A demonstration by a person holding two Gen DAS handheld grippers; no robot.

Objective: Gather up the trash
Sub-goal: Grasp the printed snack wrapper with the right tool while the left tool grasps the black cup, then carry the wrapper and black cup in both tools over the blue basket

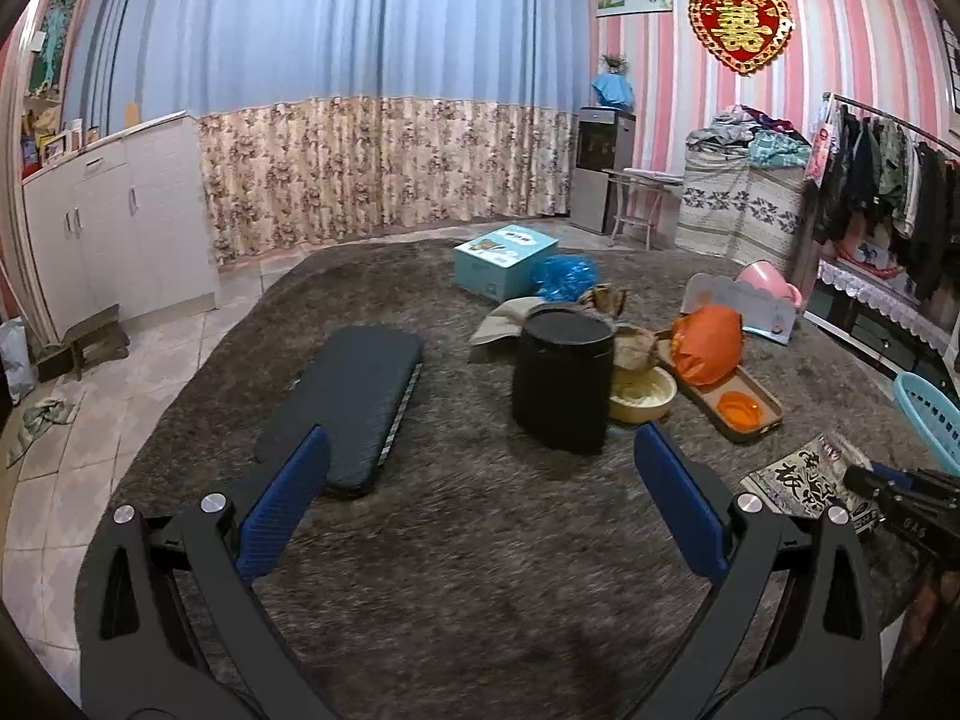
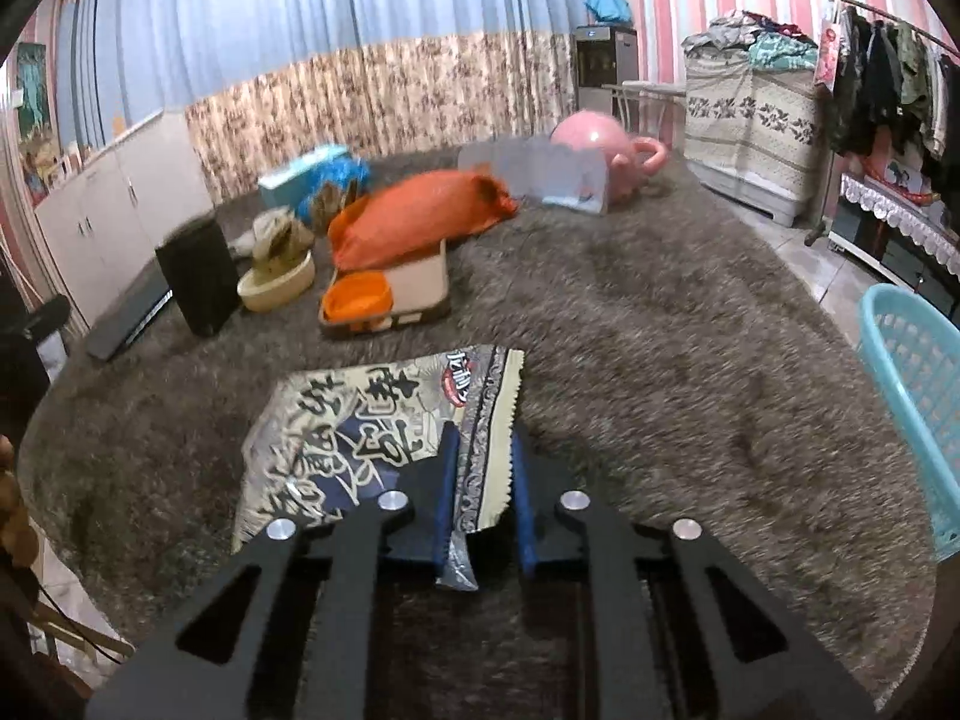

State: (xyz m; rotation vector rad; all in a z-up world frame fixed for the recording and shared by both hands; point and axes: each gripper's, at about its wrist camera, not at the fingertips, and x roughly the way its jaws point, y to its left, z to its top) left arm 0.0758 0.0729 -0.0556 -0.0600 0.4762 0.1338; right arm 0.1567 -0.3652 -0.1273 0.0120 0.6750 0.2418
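A printed snack wrapper lies on the shaggy grey carpet. Its serrated right edge stands up between the blue pads of my right gripper, which is shut on it. In the left wrist view the same wrapper shows at the right, with the right gripper on it. My left gripper hangs open over bare carpet, nothing between its fingers. A black bin stands upright just beyond it. An orange bag, a blue plastic bag and crumpled brown paper lie behind the bin.
A cream bowl and a tray with an orange bowl sit right of the bin. A flat black pad lies left of it. A teal basket stands at the carpet's right edge. A light blue box and a pink pot sit farther back.
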